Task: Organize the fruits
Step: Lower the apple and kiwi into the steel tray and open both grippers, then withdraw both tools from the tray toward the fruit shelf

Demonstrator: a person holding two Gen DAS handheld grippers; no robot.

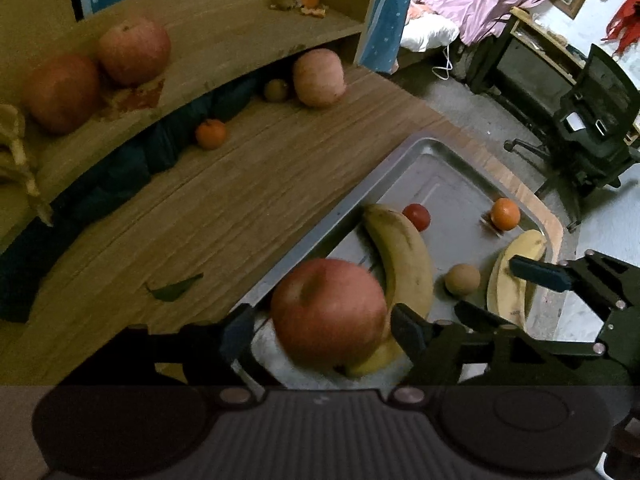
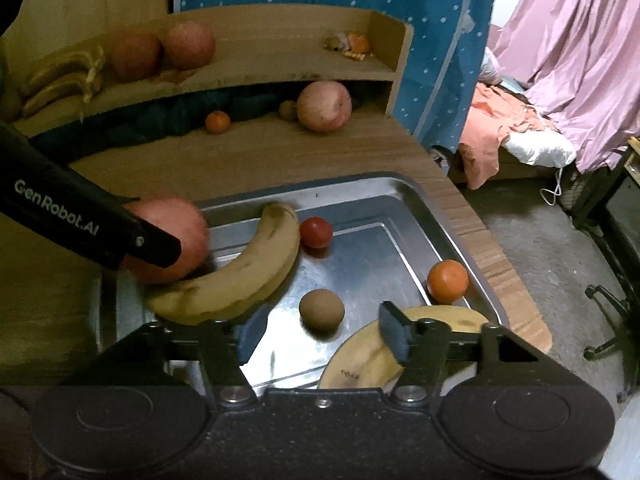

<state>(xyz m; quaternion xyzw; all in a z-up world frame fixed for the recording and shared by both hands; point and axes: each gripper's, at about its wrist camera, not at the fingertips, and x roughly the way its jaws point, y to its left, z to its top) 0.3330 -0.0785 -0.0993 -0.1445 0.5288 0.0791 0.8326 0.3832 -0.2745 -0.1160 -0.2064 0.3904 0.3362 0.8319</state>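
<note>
A red apple [image 1: 328,312] sits between the fingers of my left gripper [image 1: 324,334], which is shut on it just over the near left corner of the metal tray [image 1: 432,148]. In the right wrist view the same apple [image 2: 188,224] overlaps the end of a long banana [image 2: 248,276]. The tray [image 2: 360,178] also holds a small red tomato [image 2: 316,232], an orange [image 2: 447,281], a brown round fruit [image 2: 321,309] and a second banana [image 2: 360,356]. My right gripper [image 2: 324,336] stands open just short of the brown fruit, its right finger over the second banana.
A wooden shelf [image 2: 280,68] at the back carries two apples [image 2: 188,46], dark bananas [image 2: 64,76] and peel scraps. Below it on the desk lie an apple [image 2: 324,106], a small orange [image 2: 217,121] and a brownish fruit. A green leaf [image 1: 174,288] lies on the desk. An office chair [image 1: 592,120] stands on the floor.
</note>
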